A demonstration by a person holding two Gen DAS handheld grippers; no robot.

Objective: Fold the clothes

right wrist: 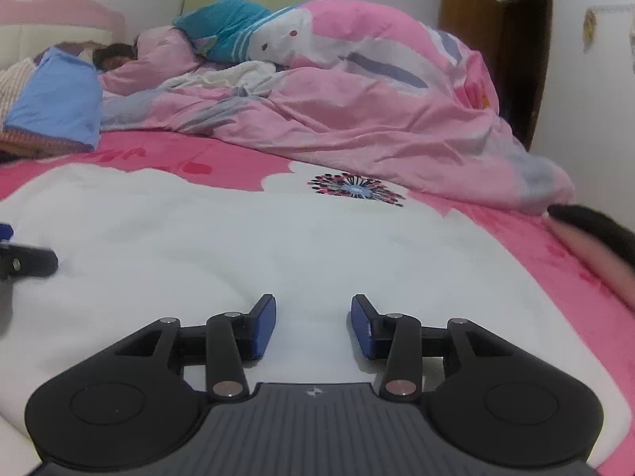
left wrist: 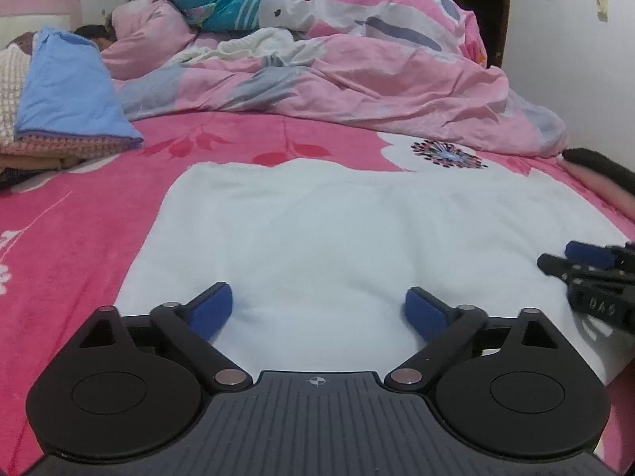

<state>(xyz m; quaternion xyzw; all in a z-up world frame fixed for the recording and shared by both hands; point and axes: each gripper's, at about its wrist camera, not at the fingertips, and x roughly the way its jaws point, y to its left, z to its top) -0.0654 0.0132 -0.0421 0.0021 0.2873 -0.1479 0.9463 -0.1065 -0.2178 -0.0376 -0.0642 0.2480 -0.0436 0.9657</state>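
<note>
White garment [left wrist: 317, 230] spread flat on the bed [left wrist: 79, 238], apparently part-folded, with left gripper [left wrist: 317, 309] and right gripper [right wrist: 313, 325] released, jaws empty above it; further folds likely remaining.

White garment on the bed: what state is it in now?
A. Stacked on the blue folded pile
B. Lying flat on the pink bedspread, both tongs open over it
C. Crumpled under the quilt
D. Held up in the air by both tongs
B: the white garment lies spread on the pink bedspread, with the left tongs and right tongs open and gripping nothing.
</note>
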